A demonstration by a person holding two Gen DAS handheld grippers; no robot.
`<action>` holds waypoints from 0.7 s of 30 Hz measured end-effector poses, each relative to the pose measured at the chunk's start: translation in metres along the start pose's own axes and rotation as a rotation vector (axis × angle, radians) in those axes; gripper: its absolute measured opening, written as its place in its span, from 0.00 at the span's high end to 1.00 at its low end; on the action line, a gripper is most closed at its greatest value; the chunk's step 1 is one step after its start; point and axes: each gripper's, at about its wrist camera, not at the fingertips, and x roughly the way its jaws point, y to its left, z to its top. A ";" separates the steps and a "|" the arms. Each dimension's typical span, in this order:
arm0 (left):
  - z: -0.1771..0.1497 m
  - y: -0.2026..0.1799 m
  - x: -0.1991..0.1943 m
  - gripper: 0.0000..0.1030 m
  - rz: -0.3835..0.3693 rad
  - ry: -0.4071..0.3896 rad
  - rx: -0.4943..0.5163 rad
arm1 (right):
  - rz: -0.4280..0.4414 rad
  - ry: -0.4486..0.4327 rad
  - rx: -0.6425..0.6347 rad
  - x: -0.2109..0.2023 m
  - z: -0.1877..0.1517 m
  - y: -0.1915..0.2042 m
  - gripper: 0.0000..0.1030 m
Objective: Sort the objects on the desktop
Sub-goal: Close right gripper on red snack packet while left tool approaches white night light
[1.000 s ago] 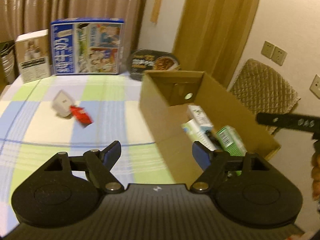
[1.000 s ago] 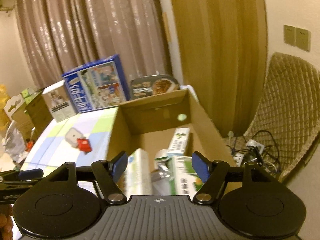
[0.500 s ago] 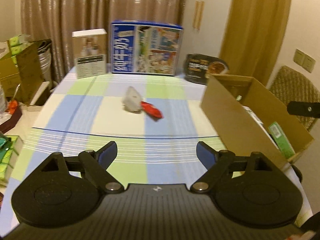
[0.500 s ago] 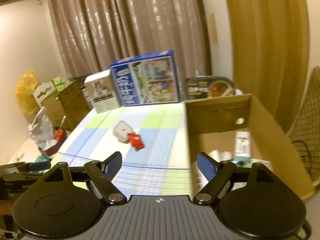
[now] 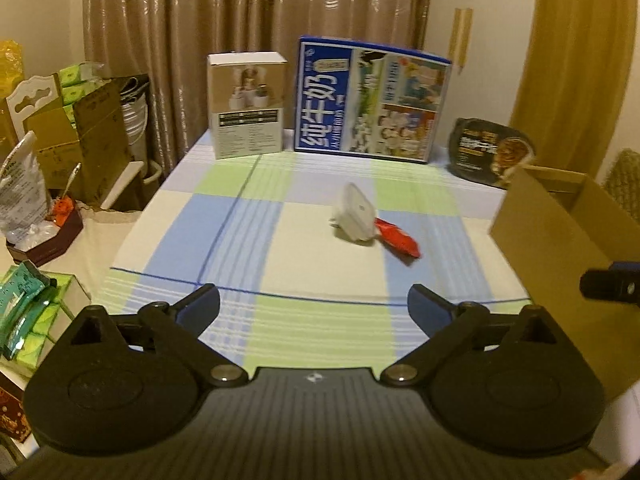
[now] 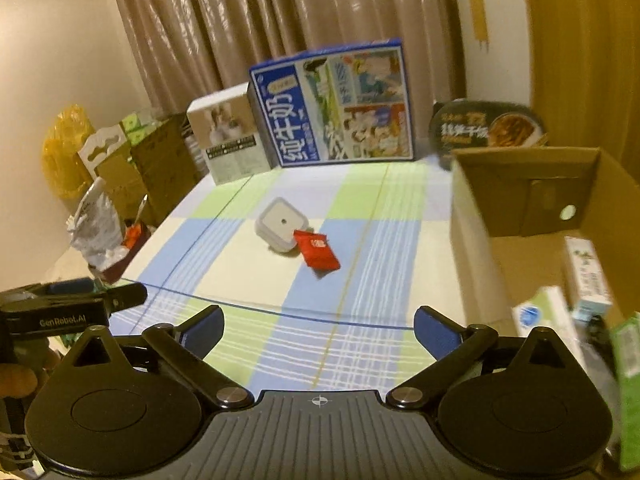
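Observation:
A white square plug adapter (image 5: 355, 219) (image 6: 281, 227) and a red packet (image 5: 397, 237) (image 6: 317, 254) lie touching in the middle of the checked tablecloth. An open cardboard box (image 5: 560, 232) (image 6: 532, 200) stands at the table's right, holding several cartons (image 6: 586, 272). My left gripper (image 5: 314, 307) is open and empty above the near table edge. My right gripper (image 6: 319, 330) is open and empty, near the box's left wall. The left gripper also shows at the left of the right wrist view (image 6: 72, 308).
A blue milk carton case (image 5: 370, 100) (image 6: 332, 102), a beige box (image 5: 247, 104) and a black food bowl (image 5: 490, 150) stand along the table's far edge. Cardboard boxes, bags and tissue packs (image 5: 28, 312) crowd the floor to the left.
Both grippers have swung left, away from the cardboard box, and now face the adapter and red packet on the table. Both stay open and empty.

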 end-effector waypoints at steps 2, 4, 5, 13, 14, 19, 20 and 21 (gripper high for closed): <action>0.002 0.006 0.011 0.03 0.018 0.001 -0.005 | -0.001 0.008 0.005 0.014 0.002 -0.003 0.04; 0.004 0.010 0.022 0.03 0.023 0.004 -0.015 | -0.001 0.013 0.006 0.026 0.005 -0.004 0.04; 0.004 0.011 0.027 0.03 0.025 0.005 -0.017 | -0.002 0.016 0.004 0.033 0.006 -0.004 0.04; 0.007 0.019 0.069 0.03 0.006 0.030 -0.060 | -0.010 0.012 -0.029 0.083 0.019 -0.005 0.05; 0.009 0.020 0.074 0.03 0.003 0.027 -0.060 | -0.009 0.007 -0.033 0.089 0.021 -0.006 0.05; 0.021 0.021 0.100 0.03 -0.005 0.011 -0.028 | 0.005 0.002 -0.039 0.123 0.028 -0.009 0.15; 0.023 0.020 0.105 0.03 -0.009 0.011 -0.017 | 0.002 0.001 -0.043 0.130 0.029 -0.009 0.16; 0.025 0.019 0.111 0.03 -0.016 0.009 -0.004 | -0.001 0.000 -0.046 0.137 0.029 -0.009 0.20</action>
